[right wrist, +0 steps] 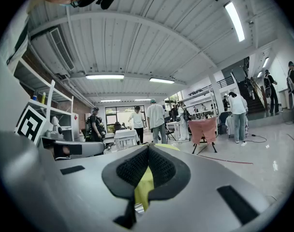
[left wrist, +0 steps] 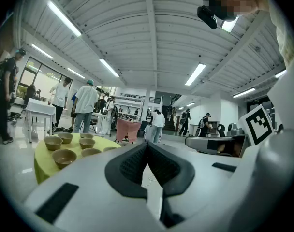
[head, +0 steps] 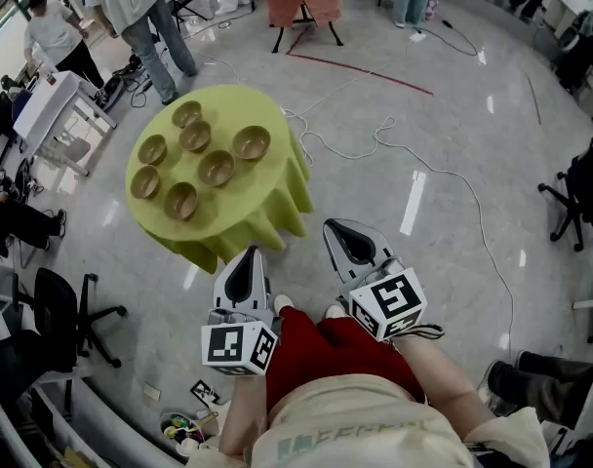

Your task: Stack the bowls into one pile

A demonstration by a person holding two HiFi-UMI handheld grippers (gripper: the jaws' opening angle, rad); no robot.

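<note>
Open lab hall: cables [head: 382,135] across polished floor [head: 453,86], office chairs [head: 58,305], white workbench [head: 53,100], ceiling strip lights [left wrist: 65,18].

Round table [head: 277,198], yellow-green cloth [head: 240,105] draped over it. Seven brown bowls [head: 217,168] on top, all upright, loosely clustered toward its left side, each separate, none stacked.

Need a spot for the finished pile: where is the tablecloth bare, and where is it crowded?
On the table, bare cloth lies at the far edge beyond the rightmost bowl, and at the near right between that bowl and the rim. The left half is crowded: the other six bowls sit close together.
</note>
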